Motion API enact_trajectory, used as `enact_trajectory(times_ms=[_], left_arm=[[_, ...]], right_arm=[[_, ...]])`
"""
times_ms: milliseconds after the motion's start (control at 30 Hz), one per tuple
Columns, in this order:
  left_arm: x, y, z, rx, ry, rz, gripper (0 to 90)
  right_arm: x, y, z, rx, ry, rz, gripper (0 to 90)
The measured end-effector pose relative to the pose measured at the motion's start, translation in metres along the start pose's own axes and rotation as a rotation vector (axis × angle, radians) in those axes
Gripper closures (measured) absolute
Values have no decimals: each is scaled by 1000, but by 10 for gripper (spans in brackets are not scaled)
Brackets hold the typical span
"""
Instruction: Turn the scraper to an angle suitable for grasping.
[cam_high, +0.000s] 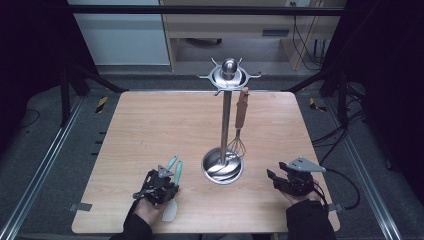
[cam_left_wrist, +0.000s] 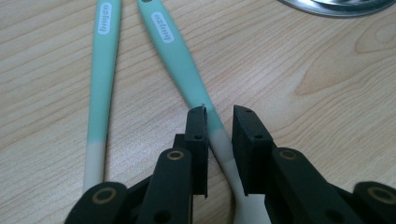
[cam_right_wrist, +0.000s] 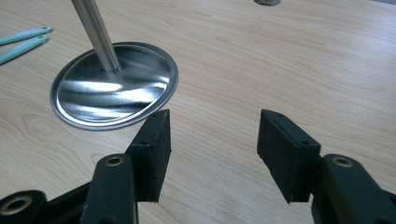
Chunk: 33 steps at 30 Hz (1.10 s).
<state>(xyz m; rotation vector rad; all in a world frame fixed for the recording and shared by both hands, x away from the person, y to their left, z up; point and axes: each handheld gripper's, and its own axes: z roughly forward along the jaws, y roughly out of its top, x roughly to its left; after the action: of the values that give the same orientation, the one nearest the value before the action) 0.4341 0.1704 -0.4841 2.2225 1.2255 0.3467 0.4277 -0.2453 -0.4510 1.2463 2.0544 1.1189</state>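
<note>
L tool (cam_left_wrist: 219, 122) jaws straddle one mint utensil (cam_left_wrist: 180, 60), 2nd utensil (cam_left_wrist: 103, 70) beside; R tool (cam_right_wrist: 212, 140) apart nr stand base (cam_right_wrist: 114, 86).

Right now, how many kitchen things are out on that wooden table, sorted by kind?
Mint-handled utensils: 2, one lying free, the other between the left gripper's fingers
Whisks: 1, a wooden-handled whisk hanging on the rack
Steel utensil racks: 1, the rack with its round base
Total: 4
</note>
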Motion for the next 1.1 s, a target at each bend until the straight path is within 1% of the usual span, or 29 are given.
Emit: enact_trajectory(times_ms=[100,200,267,333,400,467,567,667,700,767,800,833,867,900,967,1033,1067,1100], left_arm=[[1,0,-1,-3,-13,4,766],[0,-1,-2,4,-7,25,770],[-1,-2,-4,11,-5,44,773],[0,-2,-5,15,-7,53,778],[1,-2,-6,15,-11,54,784],[3,-2,-7,19,-9,65,792],[7,-3,-9,22,-20,71,796],[6,-3,-8,21,-13,82,793],[6,-3,-8,21,-10,81,789],[7,-3,-7,36,-23,62,773],[8,-4,-7,39,-32,42,742],[8,-5,-7,39,-30,29,705],[8,-5,-8,43,-36,12,683],[7,-6,-9,46,-39,6,679],[6,-9,-11,49,-39,-6,684],[4,-11,-12,47,-34,-11,702],[3,-11,-12,47,-28,-4,726],[3,-12,-12,49,-13,1,749]], right_arm=[[0,0,0,-1,0,-1,445],[0,0,-1,-3,4,4,445],[-1,0,-1,-3,1,-3,445],[-1,0,-2,-3,1,-1,445],[-1,0,-2,-4,1,-3,444],[-1,0,-2,-5,1,-2,444],[-1,0,-2,-3,2,-1,444],[-1,0,-1,-1,4,-1,443],[-1,0,-1,-1,5,-2,442],[-1,0,-1,-1,5,-1,442],[-1,0,-1,-1,3,-2,442],[-1,0,-2,-2,3,-1,441],[-2,0,-2,-1,3,1,441],[-1,0,-2,-2,5,4,441],[-1,0,-2,-3,5,2,441],[-2,0,-2,-2,3,-1,441],[-1,0,-2,-1,3,-2,441],[-1,0,-2,0,4,-1,441]])
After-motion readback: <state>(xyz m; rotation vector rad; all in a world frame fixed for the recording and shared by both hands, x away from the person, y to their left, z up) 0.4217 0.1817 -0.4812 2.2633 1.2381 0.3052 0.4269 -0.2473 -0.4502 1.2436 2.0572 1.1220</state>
